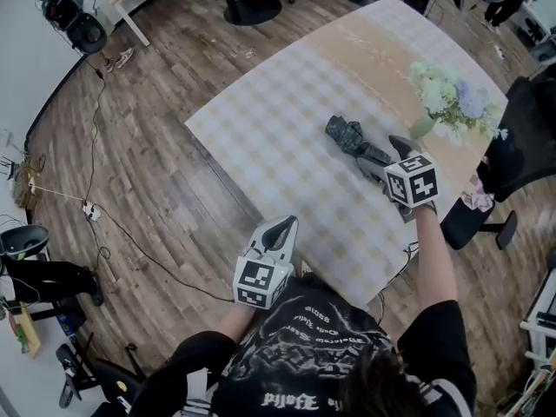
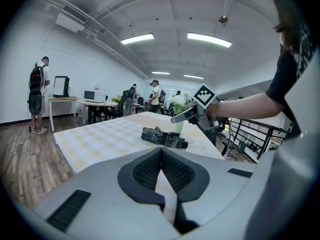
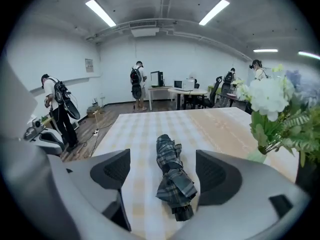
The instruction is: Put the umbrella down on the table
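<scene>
A folded plaid umbrella (image 1: 350, 137) lies flat on the checked cloth of the desk (image 1: 278, 129), right of centre in the head view. The right hand-held gripper (image 1: 380, 157) hangs just above the umbrella's near end with its jaws spread wide. Its own view shows the umbrella (image 3: 172, 176) lying on the cloth between the two pads (image 3: 112, 169), clear of both, dark end nearest the camera. The head view cannot show that gap, because the marker cube and jaws cover the umbrella's near end there.

The left gripper view catches the umbrella (image 2: 163, 137) side-on at mid-frame, with the right hand-held gripper (image 2: 186, 116) raised above it and apart from it. The left hand-held gripper (image 1: 281, 226) is at the desk's near edge, lower centre of the head view. Its jaws are pressed together with nothing between them.

A vase of pale flowers (image 1: 452, 98) stands toward the right of the desk, near the umbrella. Only the gripper views show the room beyond, where a person with a backpack (image 3: 135, 84) stands at the far wall under ceiling strip lights (image 3: 102, 11).
</scene>
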Action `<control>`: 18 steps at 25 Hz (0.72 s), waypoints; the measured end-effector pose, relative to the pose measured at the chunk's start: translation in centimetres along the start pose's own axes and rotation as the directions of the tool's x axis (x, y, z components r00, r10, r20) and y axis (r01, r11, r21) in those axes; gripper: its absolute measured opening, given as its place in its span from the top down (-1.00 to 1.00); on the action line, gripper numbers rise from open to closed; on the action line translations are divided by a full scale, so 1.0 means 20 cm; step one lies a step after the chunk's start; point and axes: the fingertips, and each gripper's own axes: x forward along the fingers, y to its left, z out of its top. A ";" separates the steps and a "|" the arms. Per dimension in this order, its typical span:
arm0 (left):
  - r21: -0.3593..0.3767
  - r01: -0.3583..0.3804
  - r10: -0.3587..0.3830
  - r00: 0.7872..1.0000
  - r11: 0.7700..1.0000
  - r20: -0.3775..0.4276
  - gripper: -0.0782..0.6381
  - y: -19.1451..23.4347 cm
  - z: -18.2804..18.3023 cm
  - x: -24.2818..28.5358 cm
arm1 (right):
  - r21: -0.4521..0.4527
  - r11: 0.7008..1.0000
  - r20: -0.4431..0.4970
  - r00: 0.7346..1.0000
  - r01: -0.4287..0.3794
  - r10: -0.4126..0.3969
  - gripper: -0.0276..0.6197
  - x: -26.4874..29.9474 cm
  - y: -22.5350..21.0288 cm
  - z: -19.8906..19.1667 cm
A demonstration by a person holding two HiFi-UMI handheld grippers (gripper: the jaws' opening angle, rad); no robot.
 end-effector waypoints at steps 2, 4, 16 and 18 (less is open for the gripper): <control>0.004 0.008 -0.008 1.000 1.000 0.012 0.73 -0.02 0.01 -0.02 | -0.003 1.000 0.033 0.999 0.022 -0.022 -0.37 -0.08 0.03 0.01; 0.006 0.016 -0.016 1.000 1.000 0.022 0.73 -0.04 0.02 -0.05 | 0.002 0.999 0.070 0.997 0.035 -0.035 -0.37 -0.15 0.07 0.02; 0.006 0.077 -0.077 0.996 0.997 0.052 0.73 -0.15 0.03 -0.16 | 0.093 0.991 0.278 0.954 0.091 -0.114 -0.30 -0.53 0.39 -0.07; 0.005 0.085 -0.085 0.995 0.996 0.058 0.73 -0.17 0.03 -0.17 | 0.100 0.988 0.302 0.943 0.115 -0.140 -0.30 -0.59 0.43 -0.09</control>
